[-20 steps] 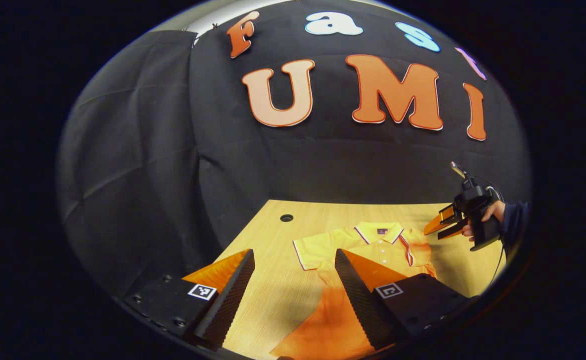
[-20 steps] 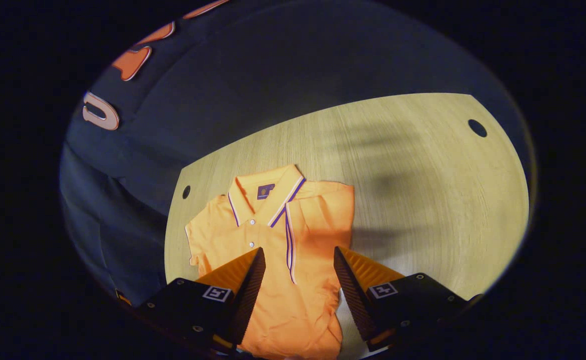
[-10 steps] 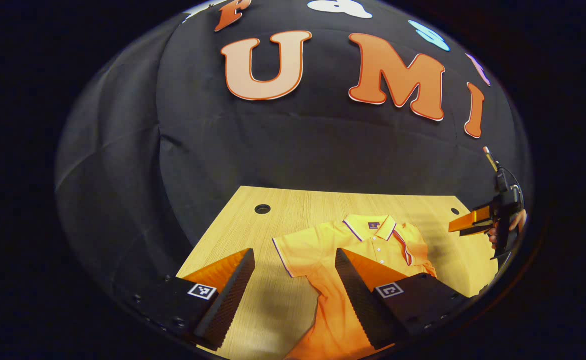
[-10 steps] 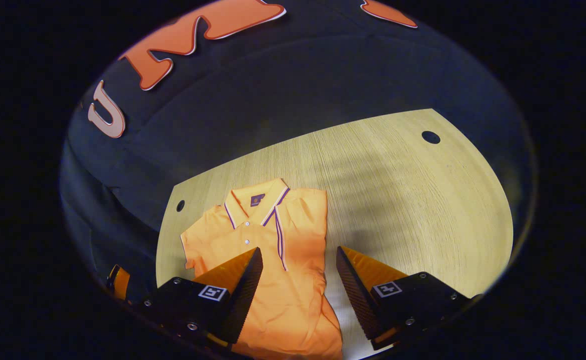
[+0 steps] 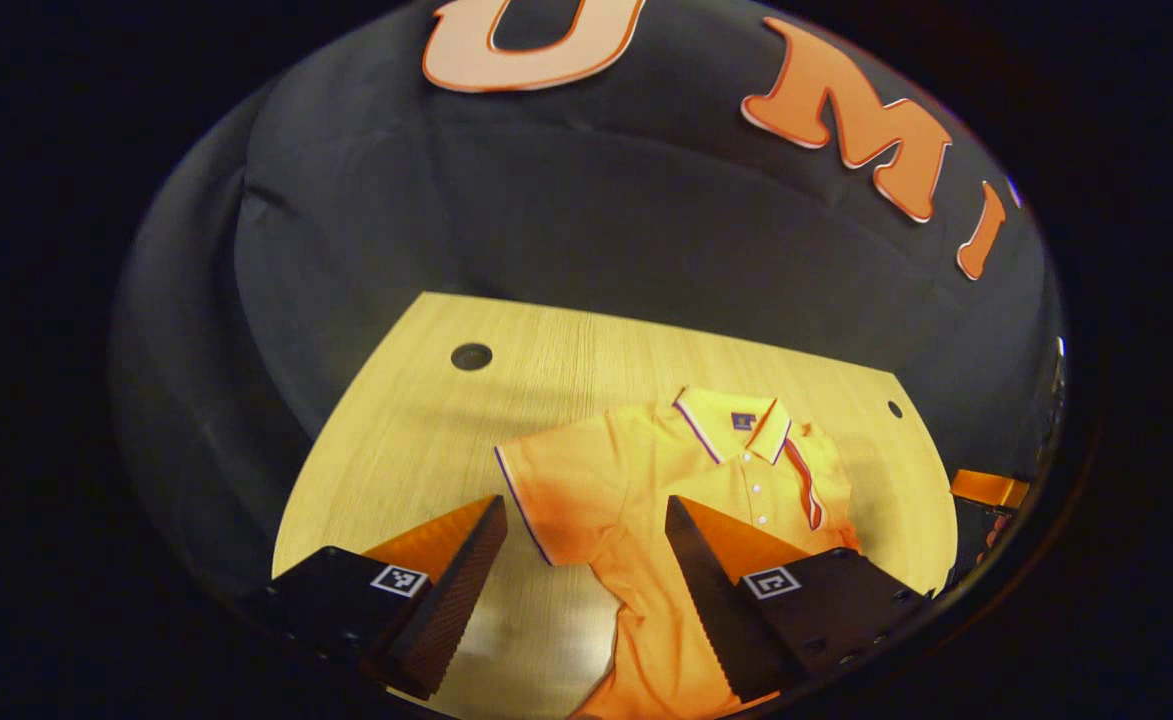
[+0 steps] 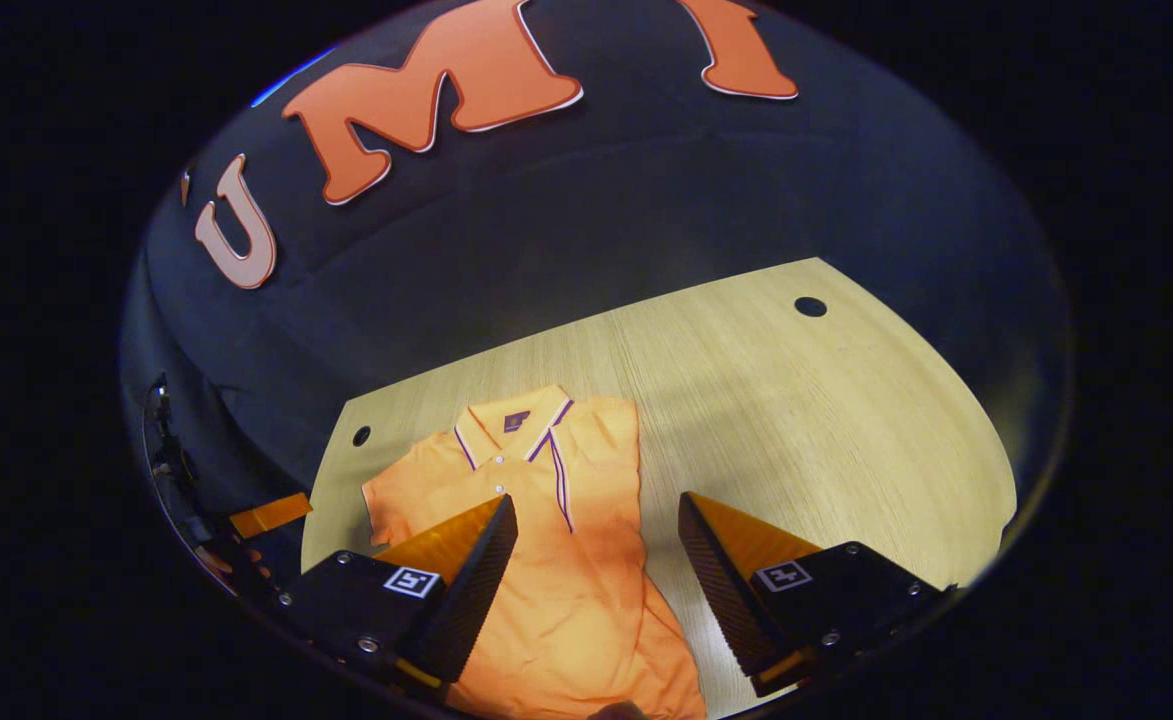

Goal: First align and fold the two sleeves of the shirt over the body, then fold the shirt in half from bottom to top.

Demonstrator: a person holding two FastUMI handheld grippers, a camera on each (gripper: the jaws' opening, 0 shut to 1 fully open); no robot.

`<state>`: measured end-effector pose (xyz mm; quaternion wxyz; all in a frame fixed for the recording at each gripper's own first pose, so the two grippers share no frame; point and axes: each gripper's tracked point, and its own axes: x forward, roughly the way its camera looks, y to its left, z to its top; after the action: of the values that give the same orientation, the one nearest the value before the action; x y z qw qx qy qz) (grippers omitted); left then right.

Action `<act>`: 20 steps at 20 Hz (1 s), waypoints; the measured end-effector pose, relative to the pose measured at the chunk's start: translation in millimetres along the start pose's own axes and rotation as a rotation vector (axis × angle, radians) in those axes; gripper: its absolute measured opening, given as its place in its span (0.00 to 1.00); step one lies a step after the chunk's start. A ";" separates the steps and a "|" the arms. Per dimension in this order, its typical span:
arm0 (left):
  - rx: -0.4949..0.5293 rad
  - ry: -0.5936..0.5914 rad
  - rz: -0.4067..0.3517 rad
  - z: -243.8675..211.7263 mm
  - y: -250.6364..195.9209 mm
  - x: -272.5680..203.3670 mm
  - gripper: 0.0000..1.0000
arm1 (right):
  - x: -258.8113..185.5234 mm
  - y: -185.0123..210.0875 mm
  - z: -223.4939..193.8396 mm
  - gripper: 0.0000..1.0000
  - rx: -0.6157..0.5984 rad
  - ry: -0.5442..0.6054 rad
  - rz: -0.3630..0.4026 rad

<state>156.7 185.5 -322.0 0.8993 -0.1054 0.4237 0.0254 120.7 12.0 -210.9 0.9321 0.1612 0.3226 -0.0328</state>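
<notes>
An orange polo shirt (image 5: 666, 480) lies flat on the light wooden table (image 5: 396, 450), collar toward the booth's black cloth wall (image 5: 596, 230) and hem toward the camera side. The collar (image 6: 511, 425) carries dark-and-white striped trim, and the button placket runs down the chest. In the right gripper view, the shirt's right-hand sleeve (image 6: 596, 450) lies folded in over the body, its striped cuff running lengthwise beside the placket, and that side of the garment forms a straight edge. The opposite sleeve (image 5: 551, 490) lies spread out flat on the table, not folded. The left gripper (image 5: 586, 530) hovers above the table with its jaws wide apart and nothing between them; the spread sleeve's cuff and the shirt's side edge show in the gap below it. The right gripper (image 6: 596, 530) is likewise held wide open and empty above the shirt's lower body. Neither gripper appears to touch the fabric. Round cable holes (image 5: 471, 356) are set in the table near its far corners. At the left edge of the right gripper view the other gripper's finger (image 6: 268, 514) shows, off the table edge.
</notes>
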 end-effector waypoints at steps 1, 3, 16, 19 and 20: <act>-0.008 0.030 0.005 -2.4 4.9 12.7 0.98 | -7.4 -2.6 0.9 0.99 0.009 -0.026 -0.017; -0.019 0.088 0.025 -4.7 12.4 31.1 0.98 | -18.7 -6.4 1.6 0.99 0.013 -0.070 -0.045; -0.068 0.373 0.145 -43.2 34.0 108.5 0.94 | -89.4 -28.4 15.1 0.99 -0.039 -0.268 -0.134; -0.044 0.393 0.189 -46.4 37.4 115.8 0.94 | -96.3 -31.9 14.8 0.99 -0.054 -0.285 -0.140; -0.035 0.394 0.203 -46.0 38.9 119.4 0.98 | -97.9 -33.4 14.8 0.99 -0.058 -0.288 -0.144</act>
<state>193.0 208.5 -448.7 0.7900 -0.0808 0.5990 0.1022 46.6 -28.5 -149.4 0.9683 0.1041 0.1972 -0.1127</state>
